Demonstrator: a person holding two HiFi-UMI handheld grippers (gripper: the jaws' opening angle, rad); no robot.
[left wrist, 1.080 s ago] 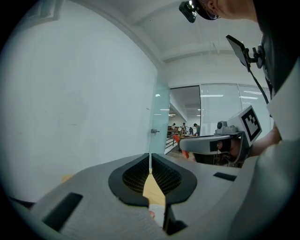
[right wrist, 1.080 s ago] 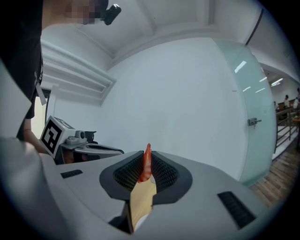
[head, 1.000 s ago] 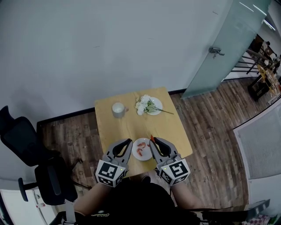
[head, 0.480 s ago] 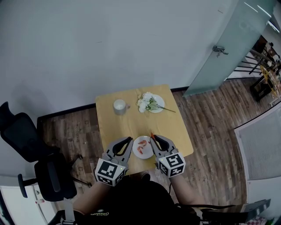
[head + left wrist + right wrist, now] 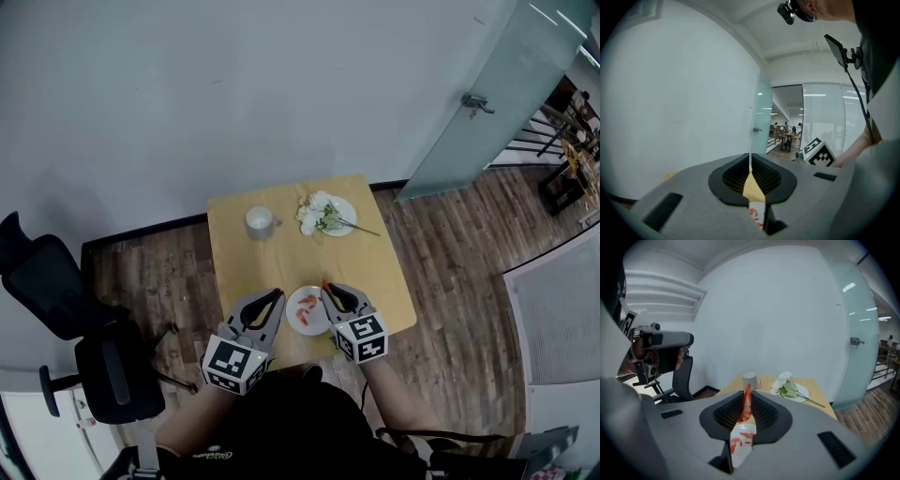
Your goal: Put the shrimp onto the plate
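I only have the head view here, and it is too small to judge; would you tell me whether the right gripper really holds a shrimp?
Observer: Yes. In the right gripper view the right gripper is shut on a shrimp, whose tip sticks up past the jaws.
Operator: Thank you. Is the left gripper carrying anything?
Observer: No. The left gripper view shows the left gripper shut, tips together, with nothing between them.
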